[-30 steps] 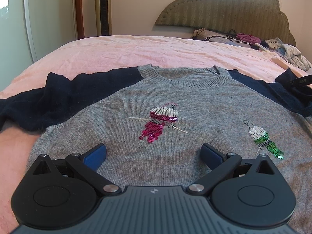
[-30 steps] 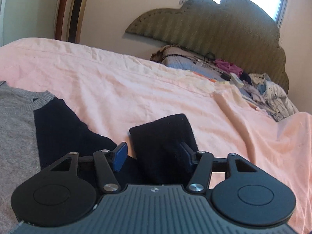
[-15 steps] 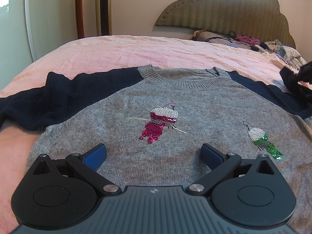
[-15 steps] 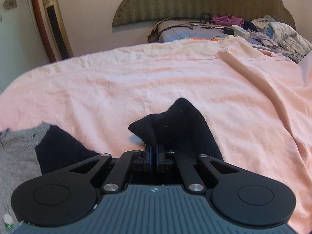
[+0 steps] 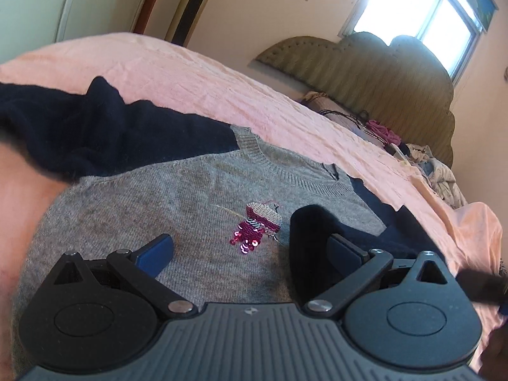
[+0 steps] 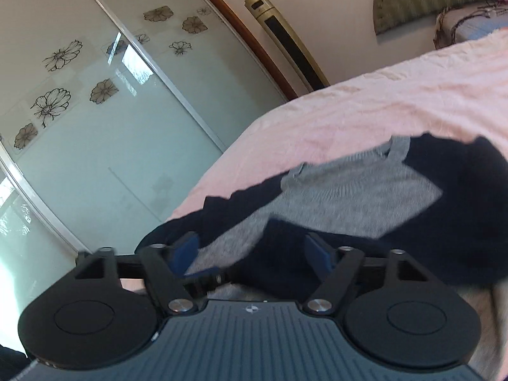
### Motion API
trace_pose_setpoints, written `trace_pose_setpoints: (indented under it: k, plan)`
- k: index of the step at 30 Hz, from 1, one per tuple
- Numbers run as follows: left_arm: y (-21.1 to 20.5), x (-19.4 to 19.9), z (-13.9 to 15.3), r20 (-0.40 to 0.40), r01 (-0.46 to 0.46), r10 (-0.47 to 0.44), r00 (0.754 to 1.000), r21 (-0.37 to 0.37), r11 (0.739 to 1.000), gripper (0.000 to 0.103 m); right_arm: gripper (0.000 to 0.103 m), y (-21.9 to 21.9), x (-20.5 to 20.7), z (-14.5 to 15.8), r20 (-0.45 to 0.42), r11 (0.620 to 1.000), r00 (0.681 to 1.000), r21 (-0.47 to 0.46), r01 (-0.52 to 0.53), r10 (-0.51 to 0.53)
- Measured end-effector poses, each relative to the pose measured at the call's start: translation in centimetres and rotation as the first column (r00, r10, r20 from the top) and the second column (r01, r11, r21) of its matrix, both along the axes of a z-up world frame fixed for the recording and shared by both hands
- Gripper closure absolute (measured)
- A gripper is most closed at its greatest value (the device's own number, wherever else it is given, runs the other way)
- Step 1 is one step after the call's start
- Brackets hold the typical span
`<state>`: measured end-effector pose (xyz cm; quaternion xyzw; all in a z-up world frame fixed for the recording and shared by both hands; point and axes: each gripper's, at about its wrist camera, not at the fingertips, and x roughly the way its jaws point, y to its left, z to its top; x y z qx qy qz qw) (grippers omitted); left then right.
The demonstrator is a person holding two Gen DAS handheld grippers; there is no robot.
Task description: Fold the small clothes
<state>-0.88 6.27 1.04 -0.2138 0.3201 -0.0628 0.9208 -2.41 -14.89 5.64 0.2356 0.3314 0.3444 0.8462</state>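
Observation:
A grey knit sweater with navy sleeves and a pink sequin bird lies flat on the pink bed. Its right navy sleeve is folded in over the grey body. Its left sleeve lies spread out. My left gripper is open just above the sweater's lower front, its right finger against the folded sleeve. My right gripper is open, with the folded sleeve's cuff lying between its fingers over the grey body.
The pink bedsheet runs back to a padded headboard with a pile of loose clothes. A frosted sliding door with flower prints and a gold tower fan stand past the bed's edge.
My right gripper carried the right sleeve over onto the grey body, swung to face the sliding door, and opened. My left gripper tilted and moved in toward the folded sleeve.

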Motion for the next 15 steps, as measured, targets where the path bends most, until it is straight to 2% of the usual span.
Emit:
trace_pose_setpoints:
  k: [2,4,6,7,8,10,13,15]
  plan:
    - [0.3,0.7,0.6,-0.059,0.003,-0.005,0.998,-0.043,0.999,0.000,0.028,-0.3,-1.7,-1.2,-0.027,0.999,0.999,-0.037,0.018,-0.019]
    - [0.8,1.6,1.0,-0.116,0.042,-0.061,0.991,-0.162,0.986,0.000,0.028,-1.5,-2.9,-2.3,-0.022,0.994,0.997,-0.084,0.075,-0.077]
    - [1.0,3.2,0.7,-0.182,0.095,-0.158,0.971,-0.315,0.944,0.000,0.027,-2.6,-3.6,-3.2,0.006,0.978,0.989,-0.148,0.149,-0.150]
    - [0.8,3.9,0.5,-0.209,0.108,-0.192,0.959,-0.359,0.927,0.000,0.027,-3.1,-3.8,-3.6,0.005,0.975,0.986,-0.149,0.164,-0.165]
    - [0.5,4.3,0.4,-0.214,0.109,-0.197,0.957,-0.364,0.925,0.000,0.029,-4.1,-3.9,-4.3,0.001,0.978,0.986,-0.122,0.167,-0.168]
    - [-0.6,5.3,0.5,-0.236,0.096,-0.170,0.957,-0.294,0.951,0.000,0.029,-4.8,-4.2,-4.9,0.000,0.981,0.984,-0.075,0.179,-0.180]
    - [-1.5,6.5,0.3,-0.272,0.093,-0.187,0.944,-0.325,0.941,0.000,0.026,-4.6,-4.4,-4.8,0.011,0.982,0.986,-0.088,0.169,-0.169]
    - [-2.4,7.3,0.4,-0.286,0.109,-0.196,0.938,-0.293,0.950,0.000,0.023,-4.4,-4.4,-4.9,0.012,0.984,0.987,-0.080,0.158,-0.158]
